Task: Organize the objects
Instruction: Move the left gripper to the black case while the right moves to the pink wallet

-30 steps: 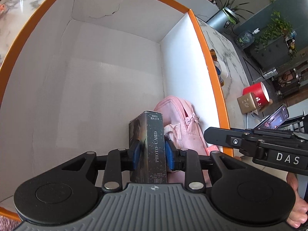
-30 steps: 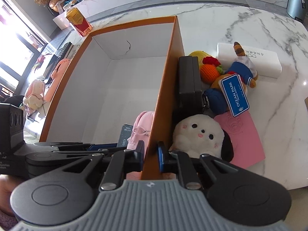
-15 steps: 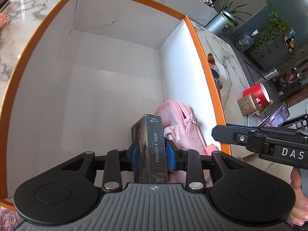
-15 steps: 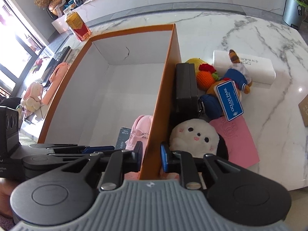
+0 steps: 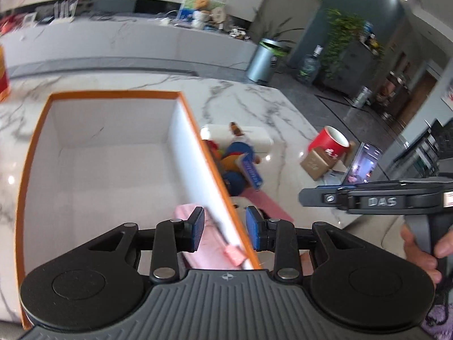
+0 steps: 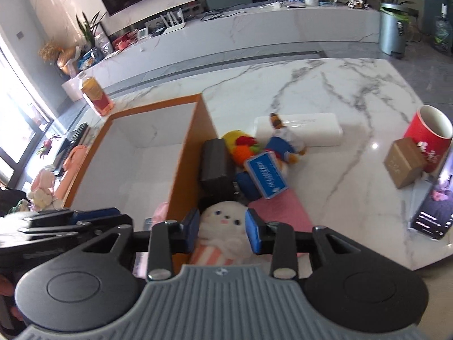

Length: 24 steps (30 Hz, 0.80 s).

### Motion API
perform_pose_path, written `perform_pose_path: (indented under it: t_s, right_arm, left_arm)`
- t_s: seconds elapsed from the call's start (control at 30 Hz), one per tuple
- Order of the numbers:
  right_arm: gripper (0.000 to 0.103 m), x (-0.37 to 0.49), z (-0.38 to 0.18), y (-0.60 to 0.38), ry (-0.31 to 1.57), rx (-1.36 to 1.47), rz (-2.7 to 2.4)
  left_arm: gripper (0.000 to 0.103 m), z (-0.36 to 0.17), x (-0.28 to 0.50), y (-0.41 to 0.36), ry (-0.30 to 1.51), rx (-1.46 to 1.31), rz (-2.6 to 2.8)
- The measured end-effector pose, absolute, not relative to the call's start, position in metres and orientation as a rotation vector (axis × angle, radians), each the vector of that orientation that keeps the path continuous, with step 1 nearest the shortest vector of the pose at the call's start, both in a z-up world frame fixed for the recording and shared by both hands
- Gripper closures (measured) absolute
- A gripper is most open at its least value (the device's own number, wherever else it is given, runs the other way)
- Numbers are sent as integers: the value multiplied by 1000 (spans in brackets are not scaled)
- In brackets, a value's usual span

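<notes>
left gripper [image 5: 225,232]: jaws apart, empty | right gripper [image 6: 222,233]: jaws opening, empty

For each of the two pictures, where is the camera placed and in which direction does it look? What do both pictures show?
Left wrist: sits on the left gripper, looks forward and down at the orange box on the marble table; its open jaws straddle the box wall; the right gripper and a hand show at right.
Right wrist: sits on the right gripper, jaws opening, framing the white plush without touching; the left gripper shows at left.
Shared: box, red mug, blue tag.
</notes>
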State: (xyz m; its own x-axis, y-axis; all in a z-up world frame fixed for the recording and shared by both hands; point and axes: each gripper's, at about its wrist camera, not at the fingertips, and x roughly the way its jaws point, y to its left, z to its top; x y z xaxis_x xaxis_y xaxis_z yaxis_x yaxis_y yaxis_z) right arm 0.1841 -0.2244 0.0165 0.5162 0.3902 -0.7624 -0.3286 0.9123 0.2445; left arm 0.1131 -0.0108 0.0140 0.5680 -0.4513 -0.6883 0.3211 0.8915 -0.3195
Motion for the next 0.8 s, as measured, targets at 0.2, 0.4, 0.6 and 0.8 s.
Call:
perform_pose_path:
  t_s: [0.2,0.4,0.6,0.8]
  right_arm:
    - [65,193,-24,-243,979,7,392]
    - [56,193,-60,-229,986,-224,469]
    - [44,199,-86,-213,960,-407,554]
    - [31,215,-101,-207,927,-468,567]
  left_arm:
    - [66,12,115,-69,854,41,-515]
    - [66,-5,131,-108,930,168,-493]
    - [66,-23,145,-127,1007,223,-455]
    - [67,-35,154,-133,1039,256,-414]
